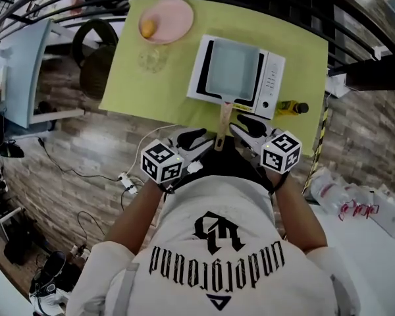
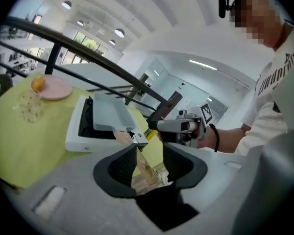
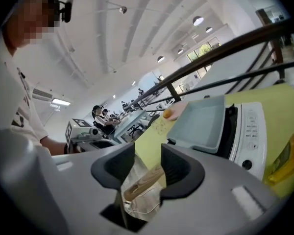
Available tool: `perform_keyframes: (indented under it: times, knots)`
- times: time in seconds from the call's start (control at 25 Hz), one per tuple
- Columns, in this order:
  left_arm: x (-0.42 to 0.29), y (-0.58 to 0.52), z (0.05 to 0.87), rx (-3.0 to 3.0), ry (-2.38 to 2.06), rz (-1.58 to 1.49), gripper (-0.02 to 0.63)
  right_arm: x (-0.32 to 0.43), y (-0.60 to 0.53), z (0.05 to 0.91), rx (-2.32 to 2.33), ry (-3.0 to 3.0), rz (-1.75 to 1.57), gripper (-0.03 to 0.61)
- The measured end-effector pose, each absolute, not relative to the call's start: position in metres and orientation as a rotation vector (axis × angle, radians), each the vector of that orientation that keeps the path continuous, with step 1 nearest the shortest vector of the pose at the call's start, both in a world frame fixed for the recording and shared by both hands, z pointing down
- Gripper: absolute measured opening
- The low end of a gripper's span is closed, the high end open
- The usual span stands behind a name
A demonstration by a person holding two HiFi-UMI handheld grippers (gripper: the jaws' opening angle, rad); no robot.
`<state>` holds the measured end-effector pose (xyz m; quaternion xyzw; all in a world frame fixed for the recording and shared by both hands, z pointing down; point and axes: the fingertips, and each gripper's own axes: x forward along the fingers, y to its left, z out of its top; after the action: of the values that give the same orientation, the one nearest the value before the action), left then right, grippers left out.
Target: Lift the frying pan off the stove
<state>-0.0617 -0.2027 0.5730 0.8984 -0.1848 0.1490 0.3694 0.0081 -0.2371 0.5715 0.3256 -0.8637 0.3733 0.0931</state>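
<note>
A square grey frying pan [image 1: 232, 71] sits on a white stove [image 1: 271, 78] on the yellow-green tablecloth. Its wooden handle [image 1: 224, 120] juts past the near table edge toward me. My left gripper [image 1: 196, 139] is just left of the handle's end and my right gripper [image 1: 245, 127] just right of it, both open and apart from it. In the left gripper view the handle [image 2: 142, 163] shows through the gap of the open left gripper [image 2: 150, 161], beyond the pads. The right gripper view shows the handle [image 3: 144, 182] the same way beyond the open right gripper [image 3: 148, 168].
A pink plate [image 1: 174, 18] with an orange [image 1: 147, 27] and a clear glass [image 1: 151, 58] stand at the table's far left. A yellow bottle [image 1: 291, 108] lies right of the stove. A black railing [image 1: 355, 18] arcs behind the table; a dark chair [image 1: 95, 58] stands left.
</note>
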Motion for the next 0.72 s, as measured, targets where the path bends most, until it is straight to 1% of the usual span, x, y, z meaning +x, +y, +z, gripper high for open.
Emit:
perform_keyframes:
  times: [0.16, 0.24, 0.32, 0.44, 0.72]
  knots:
    - [-0.049, -0.197, 0.601, 2.196, -0.367, 0.406, 0.252, 0.008, -0.244, 0.602, 0.907, -2.522, 1.312, 0.204]
    - [-0.042, -0.194, 0.616, 2.136, -0.323, 0.398, 0.272, 0.006, -0.245, 0.614, 0.873, -2.505, 1.392, 0.222]
    - [-0.037, -0.191, 0.633, 2.076, -0.286, 0.385, 0.304, 0.003, -0.247, 0.625, 0.842, -2.487, 1.453, 0.254]
    - [-0.030, -0.187, 0.651, 2.020, -0.240, 0.374, 0.319, 0.001, -0.253, 0.638, 0.824, -2.476, 1.533, 0.277]
    - [-0.014, -0.180, 0.662, 1.959, -0.108, 0.323, 0.321, -0.006, -0.259, 0.668, 0.737, -2.431, 1.719, 0.312]
